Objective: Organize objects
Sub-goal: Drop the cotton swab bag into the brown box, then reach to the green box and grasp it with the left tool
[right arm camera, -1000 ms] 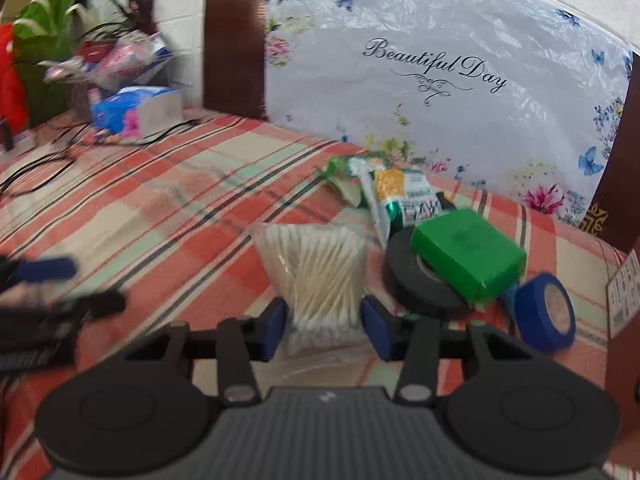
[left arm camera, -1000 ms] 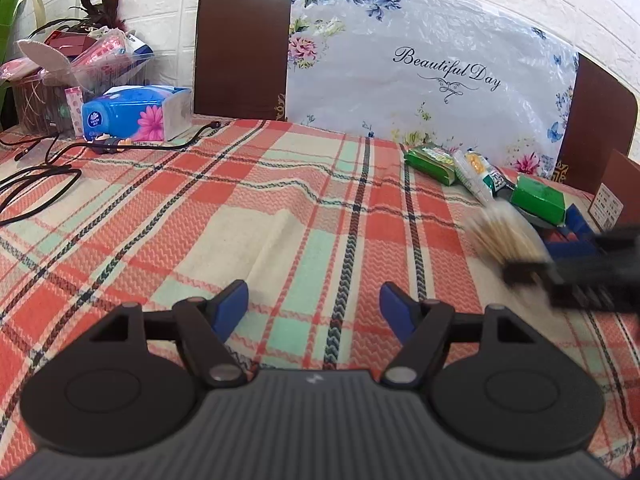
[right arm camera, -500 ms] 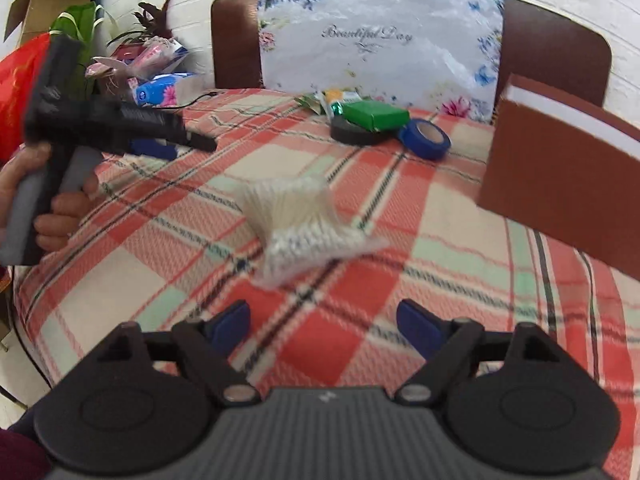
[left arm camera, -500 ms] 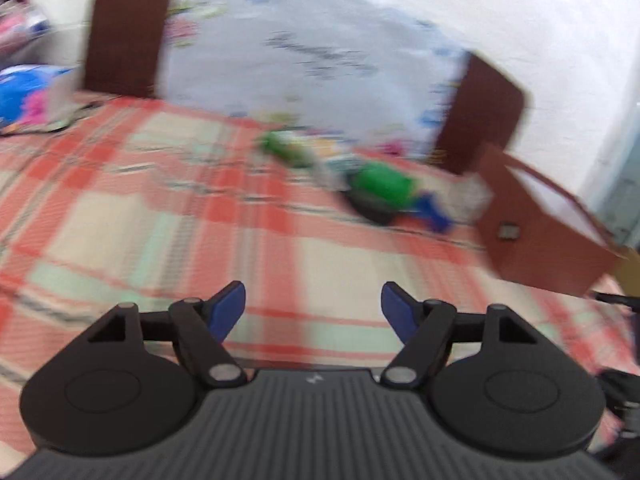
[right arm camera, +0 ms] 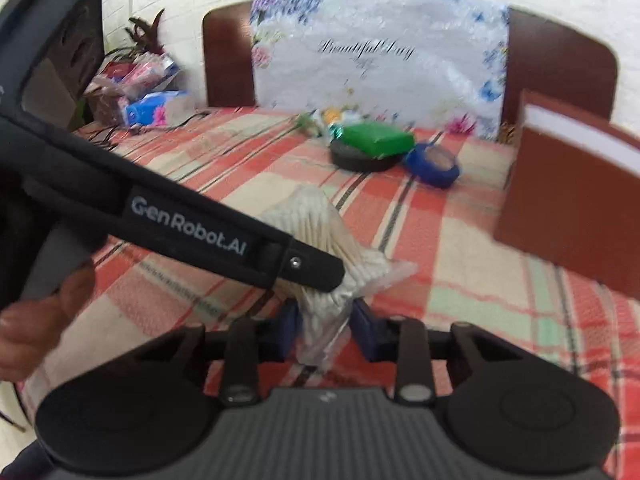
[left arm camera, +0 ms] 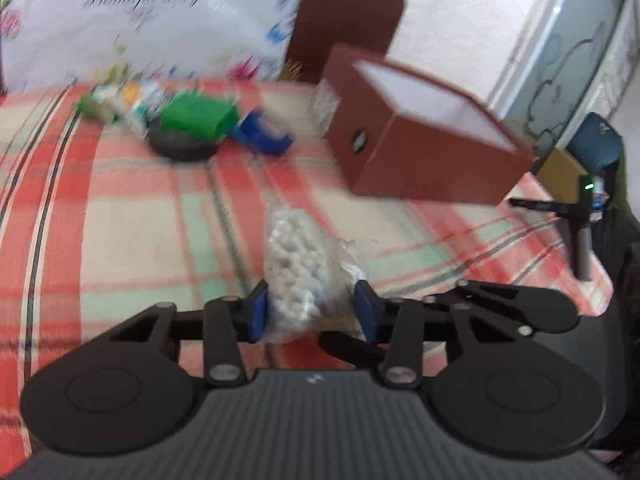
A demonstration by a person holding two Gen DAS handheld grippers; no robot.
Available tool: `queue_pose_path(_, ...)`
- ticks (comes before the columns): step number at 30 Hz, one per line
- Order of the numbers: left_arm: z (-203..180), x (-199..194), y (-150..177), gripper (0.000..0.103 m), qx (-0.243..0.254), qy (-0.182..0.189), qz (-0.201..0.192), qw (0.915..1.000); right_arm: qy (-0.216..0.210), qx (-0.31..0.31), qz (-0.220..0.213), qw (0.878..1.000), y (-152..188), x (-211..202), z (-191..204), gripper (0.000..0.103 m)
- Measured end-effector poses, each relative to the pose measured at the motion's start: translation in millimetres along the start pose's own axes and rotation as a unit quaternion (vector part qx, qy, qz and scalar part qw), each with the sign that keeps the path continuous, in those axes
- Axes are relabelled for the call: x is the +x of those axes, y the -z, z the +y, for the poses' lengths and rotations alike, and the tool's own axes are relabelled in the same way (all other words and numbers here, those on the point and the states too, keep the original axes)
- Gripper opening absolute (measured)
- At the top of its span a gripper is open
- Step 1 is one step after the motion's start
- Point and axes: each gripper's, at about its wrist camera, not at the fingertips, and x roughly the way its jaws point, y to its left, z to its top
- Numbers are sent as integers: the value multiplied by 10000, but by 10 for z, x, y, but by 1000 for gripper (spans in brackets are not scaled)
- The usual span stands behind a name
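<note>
Plaid cloth (left arm camera: 132,208) bare left of swabs (left arm camera: 300,276)

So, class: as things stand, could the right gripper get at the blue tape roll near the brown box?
Probably not yet. The right gripper is closing on the bag of cotton swabs, as is the left gripper. The open tablecloth towards the blue tape roll looks unobstructed.

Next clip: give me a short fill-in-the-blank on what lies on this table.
1. The bag between both grippers' fingers holds cotton ____.
2. The green block rests on a roll of ____ tape.
3. The roll right of the block is ____.
4. The open box is ____ outside.

Missing: swabs; black; blue; brown
</note>
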Motion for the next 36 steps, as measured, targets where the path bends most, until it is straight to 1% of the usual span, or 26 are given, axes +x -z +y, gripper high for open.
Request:
queue_pose_path(1,-97,-50,-103,38,78,212,-114,9997,122,-7,-242,9996,-25,-80,-33,26)
queue_pose_path(2,-190,-70,-202,38,157,424,-190,9988,206,-6,-500,9985,-60,-164,-81,25)
queue_pose_path(3,-339,-64,-319,38,340,528,-317,9975,300,2,-749,9967,-101,-244,-137,24)
queue_pose_path(4,-485,-35,-427,38,580,468,-454,9962,478,-1,-982,9940,-148,-315,-192,24)
queue_pose_path(6,-732,83,-630,38,961,485,-620,9923,935,-53,-1341,9865,-249,-403,-332,24)
queue_pose_path(8,-898,251,-841,38,1060,590,-644,9905,1307,35,-1498,9800,-342,-428,-549,24)
queue_pose_path(11,-1132,511,-1119,38,1143,832,-698,9875,1653,281,-1664,9717,-455,-462,-945,24)
queue_pose_path(13,-1287,732,-1271,39,1216,940,-685,9857,1879,376,-1696,9667,-525,-467,-1224,24)
queue_pose_path(15,-1398,954,-1390,41,1145,959,-555,9872,2090,428,-1622,9634,-568,-415,-1494,24)
queue_pose_path(16,-1432,1066,-1439,49,1089,934,-463,9886,2226,466,-1551,9613,-578,-372,-1632,26)
queue_pose_path(17,-1477,1213,-1491,56,1002,800,-374,9910,2390,513,-1443,9589,-584,-317,-1775,28)
queue_pose_path(18,-1507,1326,-1526,67,936,582,-353,9933,2516,555,-1303,9574,-587,-258,-1895,40)
queue_pose_path(19,-1515,1409,-1547,70,872,348,-364,9949,2637,596,-1034,9572,-590,-170,-2041,55)
queue_pose_path(20,-1503,1470,-1561,70,805,163,-348,9960,2751,676,-857,9552,-576,-113,-2152,56)
queue_pose_path(21,-1465,1505,-1575,70,699,46,-289,9971,2830,813,-756,9527,-540,-86,-2261,55)
queue_pose_path(23,-1374,1451,-1547,70,526,76,-292,9982,2782,1052,-793,9514,-449,-147,-2377,55)
queue_pose_path(24,-1346,1395,-1520,70,535,45,-364,9979,2783,1101,-865,9502,-406,-192,-2387,56)
queue_pose_path(26,-1319,1261,-1474,70,670,-134,-540,9962,2813,1148,-1020,9472,-320,-284,-2355,56)
queue_pose_path(28,-1258,1089,-1399,70,688,-198,-651,9953,2794,1205,-1157,9455,-259,-361,-2297,56)
queue_pose_path(32,-1087,738,-1175,70,686,-305,-822,9938,2680,1326,-1428,9435,-192,-467,-1987,57)
queue_pose_path(34,-958,579,-1021,70,659,-407,-879,9931,2509,1432,-1499,9456,-151,-534,-1826,57)
queue_pose_path(36,-739,451,-849,71,632,-616,-868,9923,2315,1489,-1529,9491,-97,-586,-1669,57)
